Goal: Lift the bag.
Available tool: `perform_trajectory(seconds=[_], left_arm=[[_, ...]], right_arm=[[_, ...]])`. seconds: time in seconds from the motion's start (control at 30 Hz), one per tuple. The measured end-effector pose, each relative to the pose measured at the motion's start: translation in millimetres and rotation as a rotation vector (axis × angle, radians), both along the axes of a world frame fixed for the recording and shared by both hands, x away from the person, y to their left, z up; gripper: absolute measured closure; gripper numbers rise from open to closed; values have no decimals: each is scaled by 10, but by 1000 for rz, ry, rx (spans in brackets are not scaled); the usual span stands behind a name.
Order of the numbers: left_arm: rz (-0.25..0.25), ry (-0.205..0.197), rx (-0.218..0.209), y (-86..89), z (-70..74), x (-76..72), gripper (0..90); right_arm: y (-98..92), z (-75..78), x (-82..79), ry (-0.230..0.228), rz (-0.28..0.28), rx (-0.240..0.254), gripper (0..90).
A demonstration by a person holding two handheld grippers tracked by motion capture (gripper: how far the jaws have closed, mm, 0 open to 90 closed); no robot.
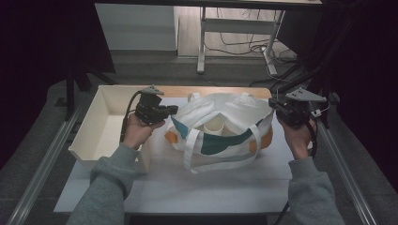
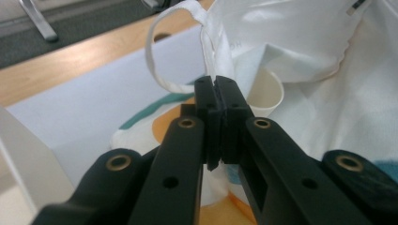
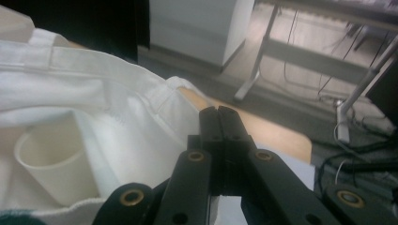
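While the high view takes in the whole white tote bag (image 1: 224,126) lying on the bench (image 1: 206,187), its long axis running left to right between the 2 hands and its mouth opening upward and away from the person, the gripper views show close detail. The left gripper (image 1: 172,110) sits at the bag's left end, its jaws shut together with the bag's edge just past their tips; whether they pinch fabric I cannot tell. The right gripper (image 1: 273,104) is at the right end, jaws likewise shut with nothing visibly between them. A pale cup (image 3: 54,161) stands upright inside the bag. Faint lettering on the fabric is too blurred to read. A cream tray (image 1: 96,126) lies left of the bag.
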State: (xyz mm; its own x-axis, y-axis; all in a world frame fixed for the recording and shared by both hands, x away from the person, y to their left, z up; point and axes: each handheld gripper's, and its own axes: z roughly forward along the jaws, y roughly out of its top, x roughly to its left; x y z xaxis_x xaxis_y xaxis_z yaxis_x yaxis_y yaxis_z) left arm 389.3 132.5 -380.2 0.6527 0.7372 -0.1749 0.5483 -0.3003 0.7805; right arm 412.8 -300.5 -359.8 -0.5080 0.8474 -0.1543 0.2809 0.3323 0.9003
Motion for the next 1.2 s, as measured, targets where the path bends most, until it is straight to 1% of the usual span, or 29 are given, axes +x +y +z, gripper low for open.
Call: perform_trajectory(seconds=[0.03,0.1,0.2,0.27,0.37,0.47,0.5,0.53,0.57,0.6,0.63,0.67,0.7,0.73,0.83,0.93,0.97,1.03,1.1,1.2], left_arm=[[-4,5,4,-17,-21,5,878],[-8,10,11,-42,-52,10,877],[-10,18,24,-69,-82,7,874],[-14,23,27,-81,-103,-2,871],[-25,37,35,-95,-145,-16,861],[-37,45,29,-97,-186,-33,832],[-35,46,30,-99,-196,-38,785],[-32,39,42,-99,-197,-51,696],[-25,27,49,-93,-192,-74,594],[-19,14,45,-79,-184,-99,507],[-12,-2,26,-49,-166,-142,444],[-13,-19,4,-8,-144,-192,410],[-13,-34,-18,43,-117,-259,395],[-15,-44,-31,81,-101,-318,378],[-29,-63,-60,192,-74,-508,350],[-34,-77,-106,312,-51,-703,339],[-38,-82,-109,351,-51,-770,334],[-40,-81,-101,415,-67,-879,333],[-23,-83,-89,506,-121,-1009,333],[4,-78,-73,628,-219,-1163,315]], right_arm=[[-3,-54,22,13,-2,-9,900],[-11,-151,54,36,-2,-11,900],[-34,-250,78,62,-3,-8,899],[-31,-301,84,76,0,-15,899],[-10,-340,79,85,13,-23,897],[12,-335,68,85,29,-14,886],[22,-325,59,80,37,-8,865],[27,-315,50,77,46,1,817],[29,-301,30,76,55,12,727],[33,-289,0,76,65,25,637],[34,-280,-28,74,76,35,562],[33,-263,-82,69,88,46,513],[24,-247,-150,51,103,62,474],[4,-224,-236,38,122,82,443],[-82,-191,-416,38,163,121,405],[-200,-221,-562,37,170,146,387],[-244,-237,-609,39,168,152,385],[-336,-279,-708,43,166,161,383],[-421,-333,-809,52,161,169,382],[-503,-453,-942,77,166,156,380]])
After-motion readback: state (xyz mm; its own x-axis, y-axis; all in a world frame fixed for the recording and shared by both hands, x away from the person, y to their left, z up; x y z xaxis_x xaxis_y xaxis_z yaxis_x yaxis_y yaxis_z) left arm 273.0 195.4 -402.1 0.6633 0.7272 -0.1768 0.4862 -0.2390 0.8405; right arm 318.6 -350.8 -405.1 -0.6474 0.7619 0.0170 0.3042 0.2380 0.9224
